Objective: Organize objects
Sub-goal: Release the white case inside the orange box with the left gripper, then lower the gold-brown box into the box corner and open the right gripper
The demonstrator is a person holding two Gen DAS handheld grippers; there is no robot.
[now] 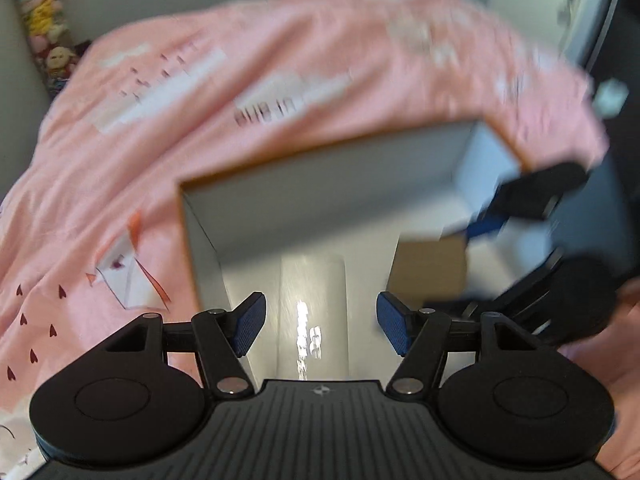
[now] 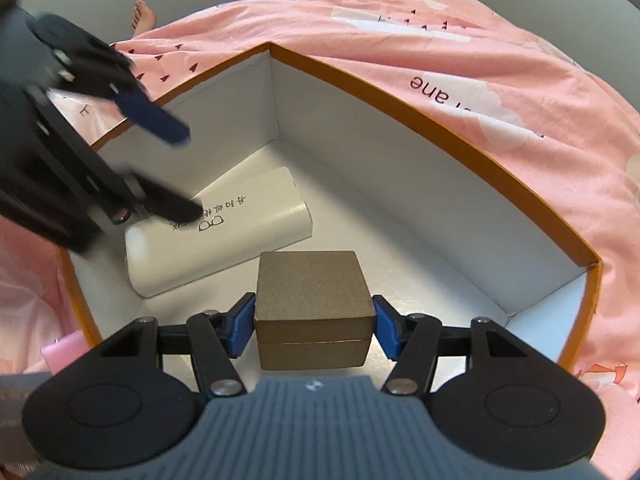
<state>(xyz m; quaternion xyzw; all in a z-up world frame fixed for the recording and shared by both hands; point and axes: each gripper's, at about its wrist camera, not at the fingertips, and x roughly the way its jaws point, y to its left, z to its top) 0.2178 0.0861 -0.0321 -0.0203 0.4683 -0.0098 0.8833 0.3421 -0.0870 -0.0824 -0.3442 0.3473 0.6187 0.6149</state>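
Brown box (image 2: 314, 300): sitting at lower centre, inside the orange-rimmed carton (image 2: 440, 108).
Right gripper (image 2: 314, 326): pinching the brown box.
Left gripper (image 1: 320, 326): hovering spread over the white case (image 2: 220, 228).
Carton: resting on pink bedding (image 2: 520, 80).

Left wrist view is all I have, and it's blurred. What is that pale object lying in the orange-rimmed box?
Observer: A white rounded case with printed characters and a glasses drawing, lying on the floor of the orange-rimmed white cardboard box.
Operator: And the brown shape beside it?
Observer: A small square brown gift box, clamped between the right gripper jaws over the box floor.
Operator: Is my left gripper holding the case?
Observer: No, the left gripper is open above it.
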